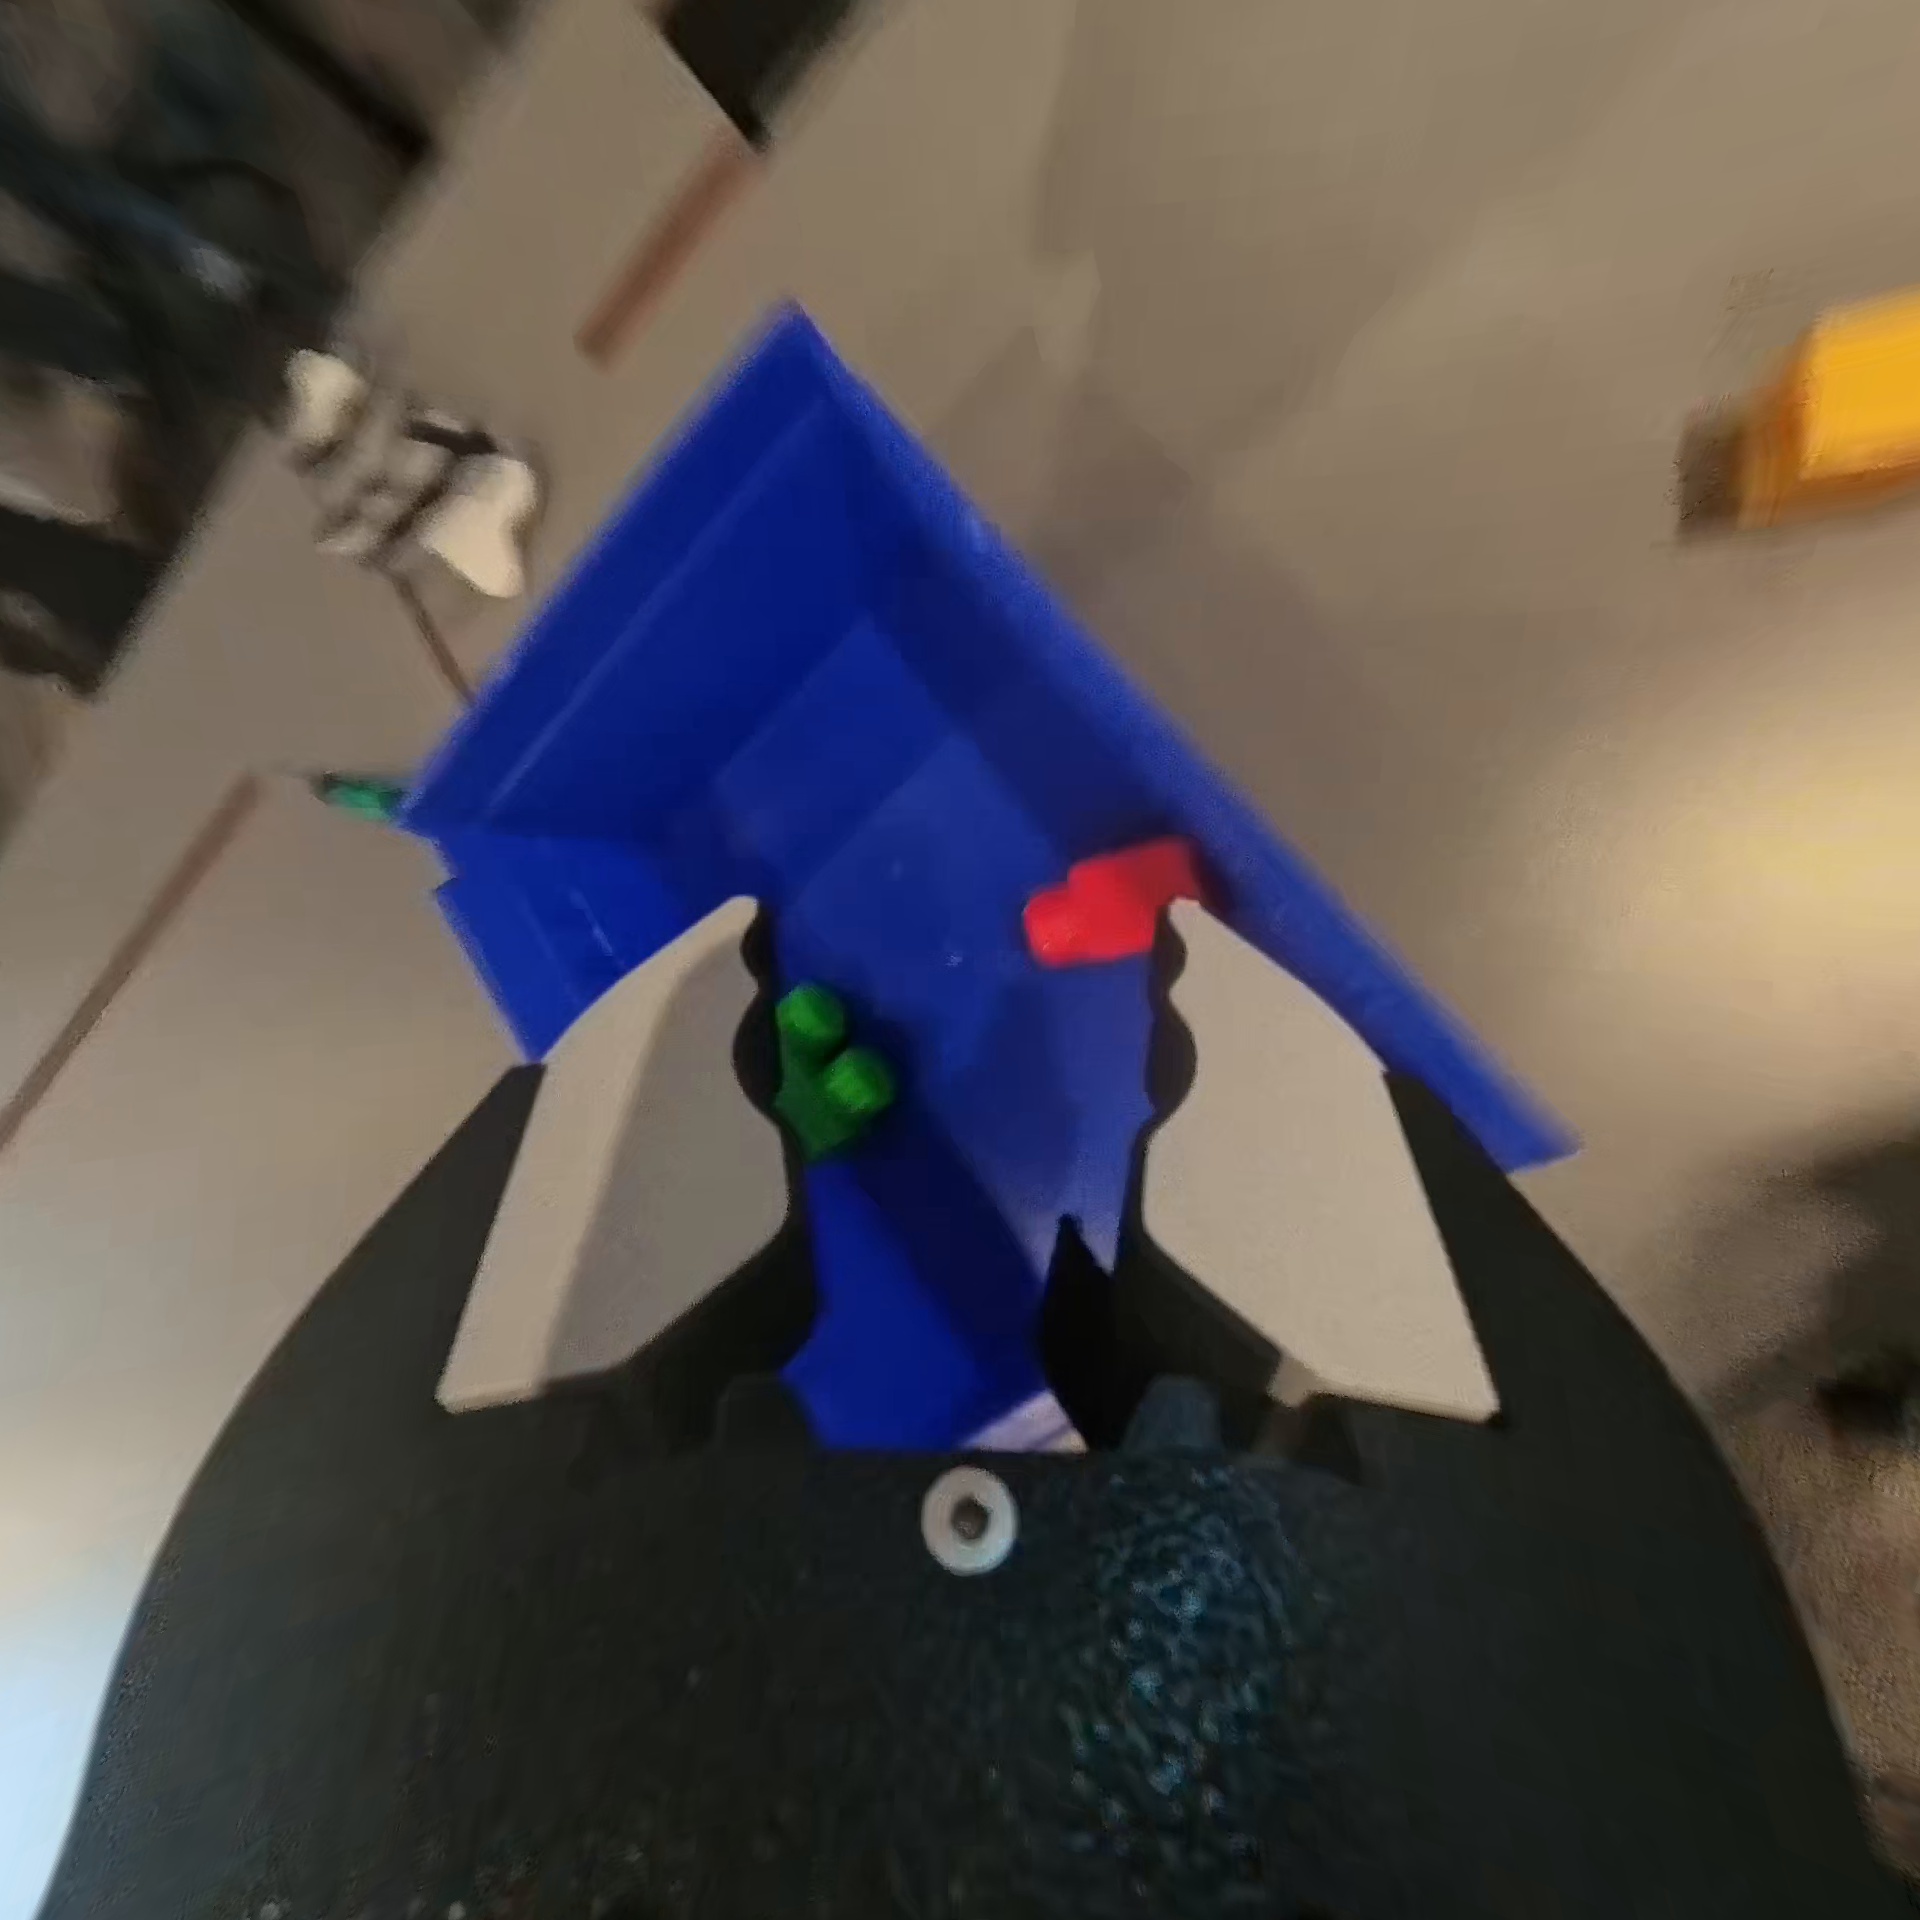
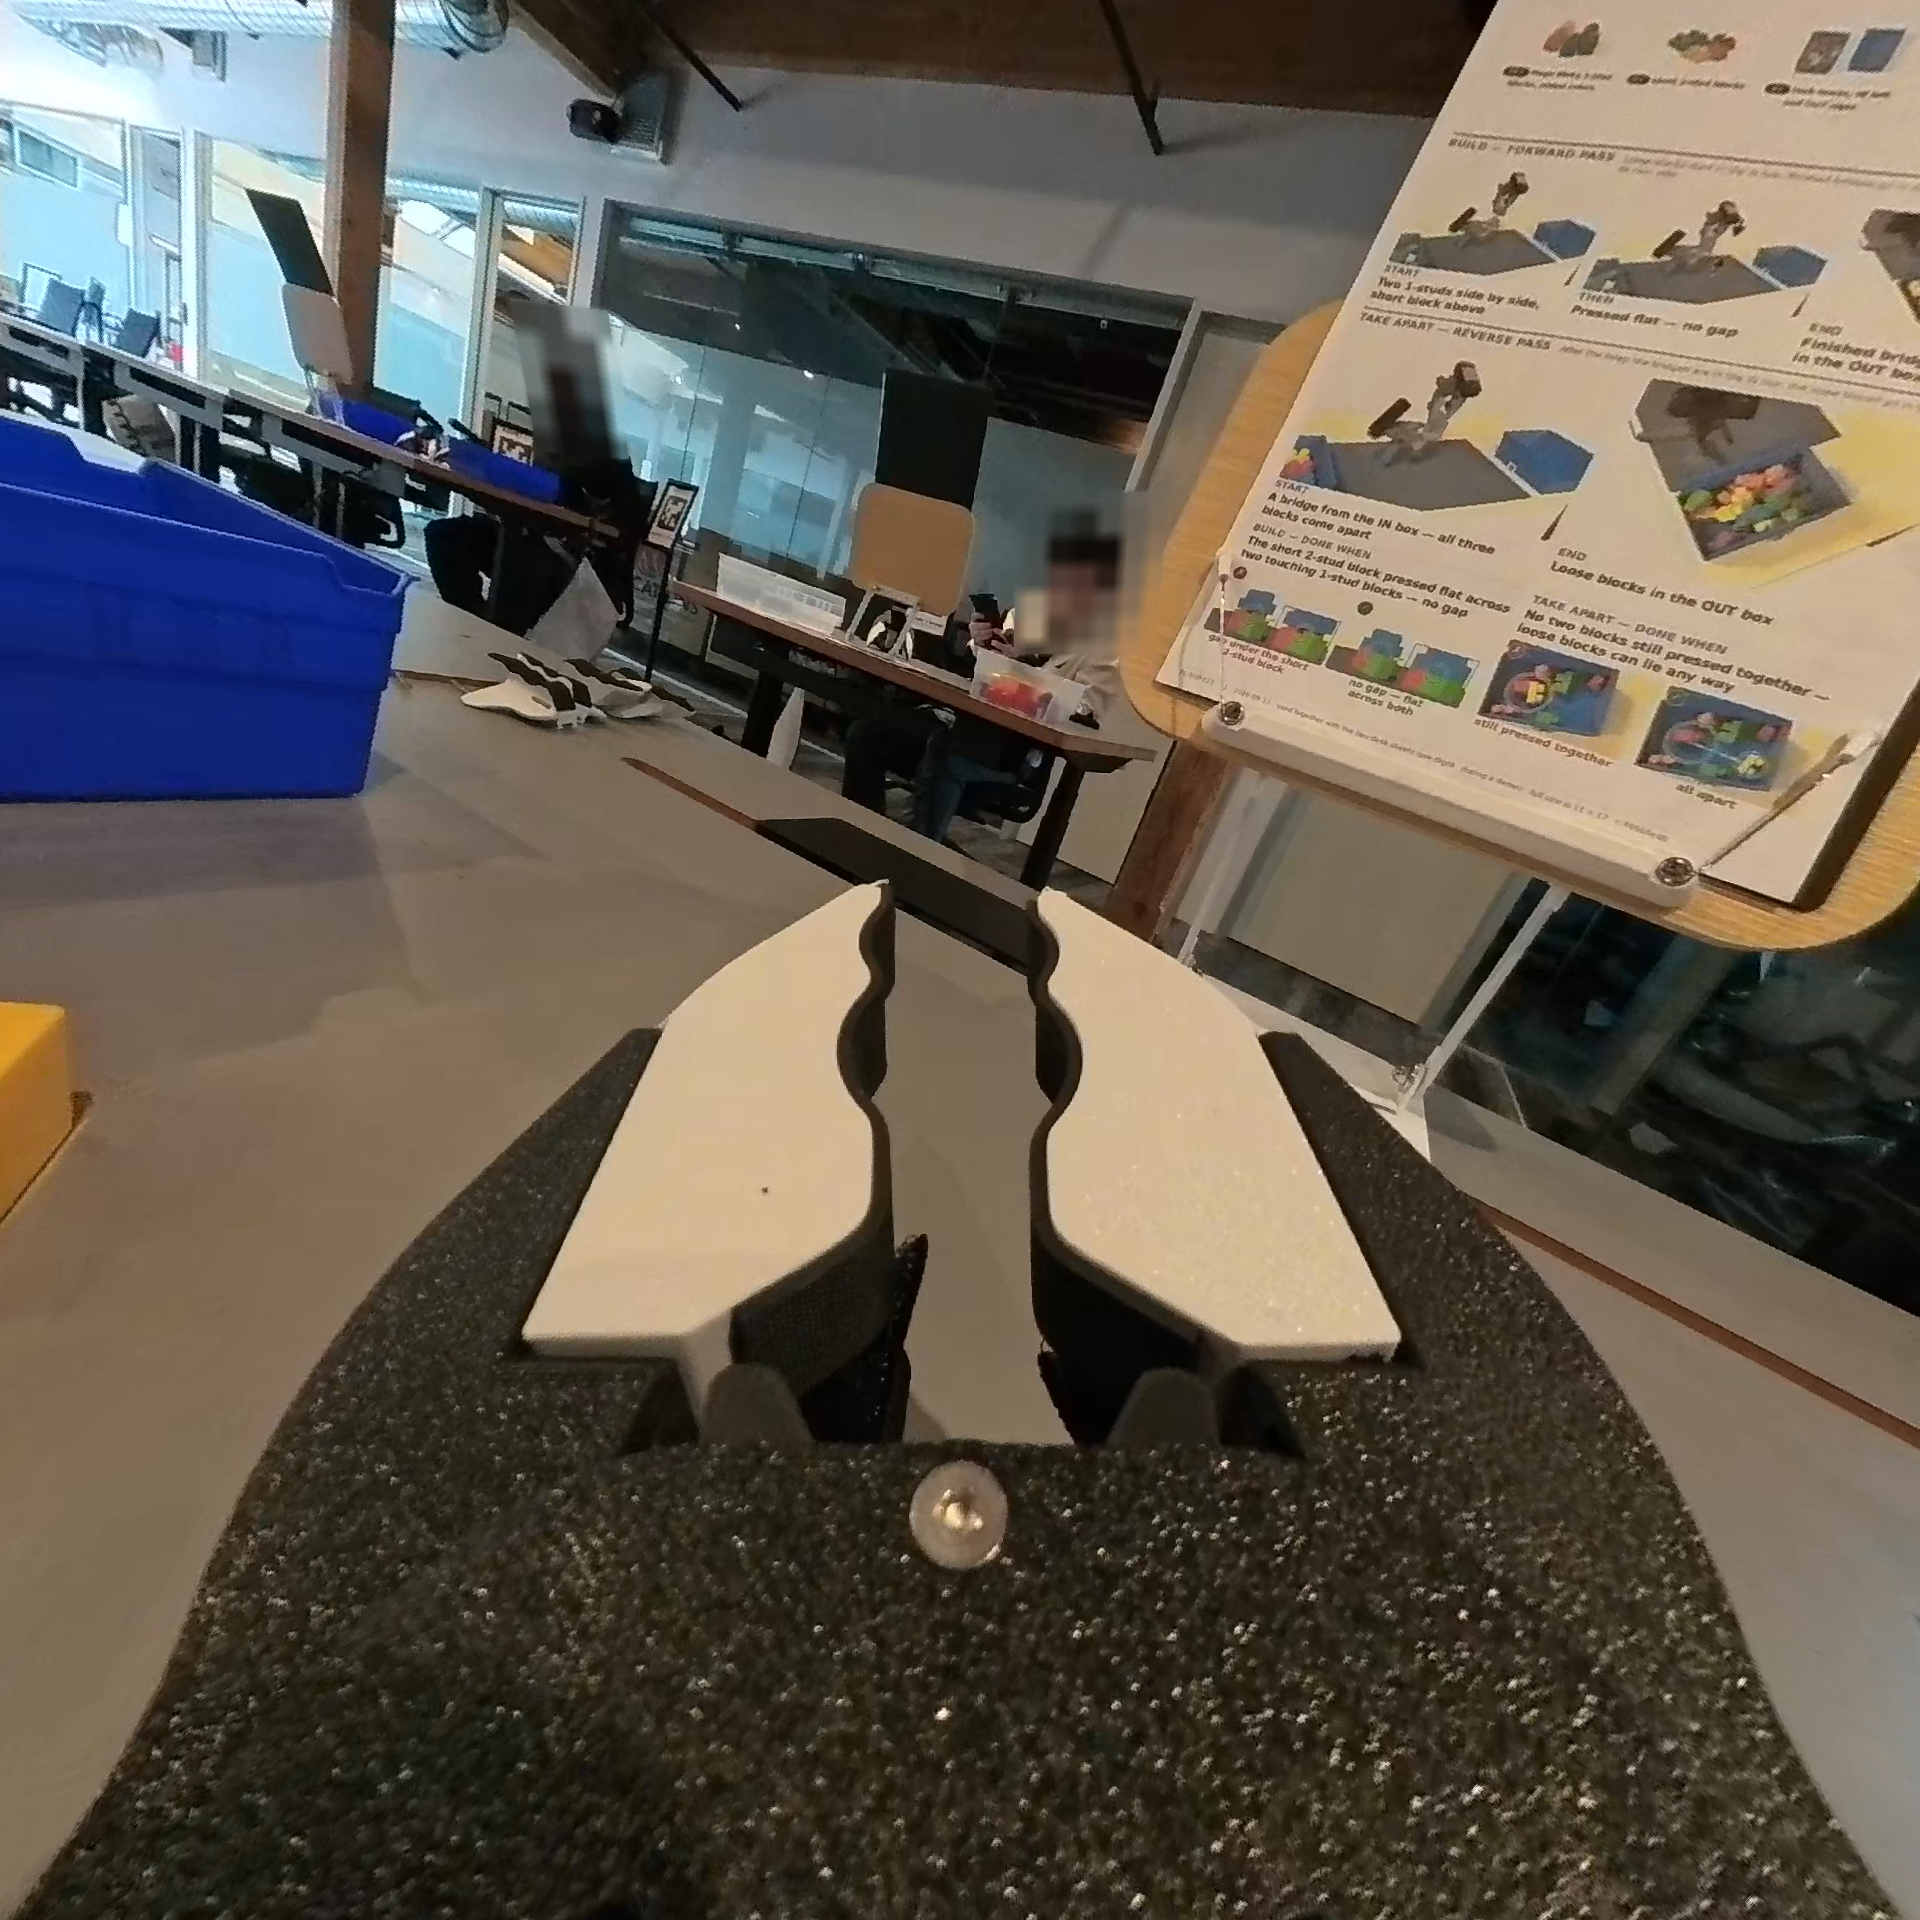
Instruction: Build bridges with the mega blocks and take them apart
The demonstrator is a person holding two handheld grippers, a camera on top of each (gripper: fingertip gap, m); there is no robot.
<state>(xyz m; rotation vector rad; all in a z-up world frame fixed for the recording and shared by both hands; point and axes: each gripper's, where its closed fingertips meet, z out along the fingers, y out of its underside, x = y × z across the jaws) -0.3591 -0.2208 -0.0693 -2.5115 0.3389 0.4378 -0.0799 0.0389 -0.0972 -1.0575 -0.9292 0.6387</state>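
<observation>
So from where I stood, the left gripper (image 1: 961, 914) was hanging over the blue bin (image 1: 810, 665) with its jaws spread wide and nothing between them. That view was smeared with motion blur, so take the details loosely. Down in the bin there was a green block (image 1: 831, 1070) right by the left finger and a red block (image 1: 1107, 902) close to the tip of the other finger, both loose on the bin floor as far as I could tell.

The right gripper (image 2: 956, 914) sat low over the grey table (image 2: 312, 1091), jaws partly apart, empty, pointing off toward the instruction board (image 2: 1558, 436). A blue bin (image 2: 197, 644) stood off to its left and a yellow thing (image 2: 31, 1081) poked in at the edge.

My guess: this was the pick-a-block step, and green looked like the nearest grab. The next move would need the fingers lined up either side of it and lowered without bumping red.

Bin walls were tight around the left gripper, the near wall especially. The right one had plenty of open table
</observation>
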